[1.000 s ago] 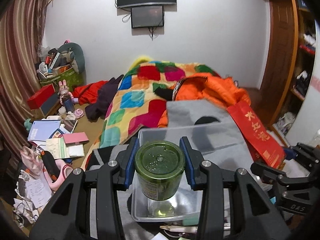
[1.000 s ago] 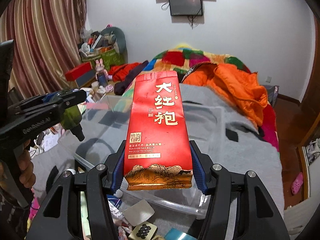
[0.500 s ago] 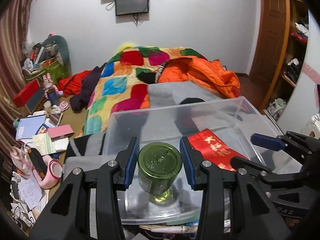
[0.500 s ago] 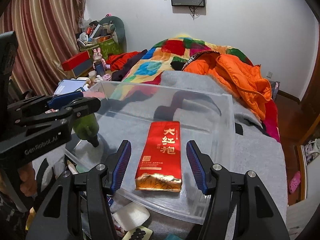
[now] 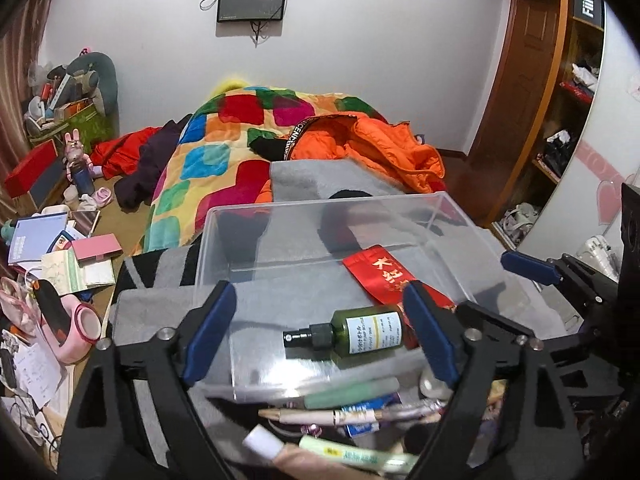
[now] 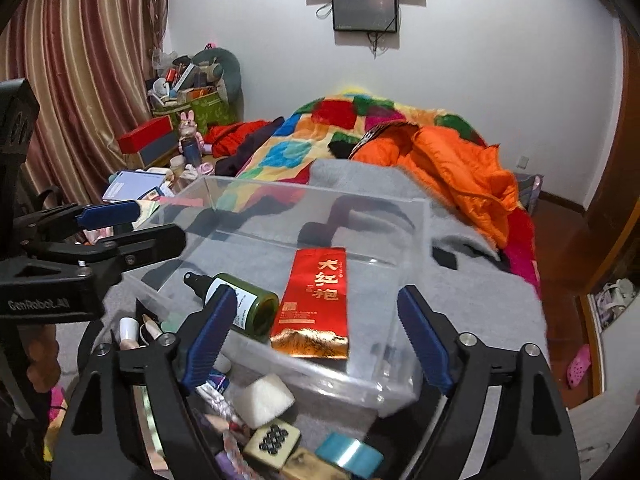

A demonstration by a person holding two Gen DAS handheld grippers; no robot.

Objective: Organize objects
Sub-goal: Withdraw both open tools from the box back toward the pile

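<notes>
Lying flat, green spray bottle (image 5: 362, 334), nozzle leftward.

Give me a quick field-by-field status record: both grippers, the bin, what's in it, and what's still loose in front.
left gripper: open, empty
right gripper: open, empty
clear plastic bin: on the grey blanket, no lid on it
green spray bottle: in the bin, lying on its side, nozzle away from the tea packet
red tea packet: in the bin, lying flat, beside the bottle
loose items outside bin: white sponge, pens, patterned tile, teal tape roll
</notes>
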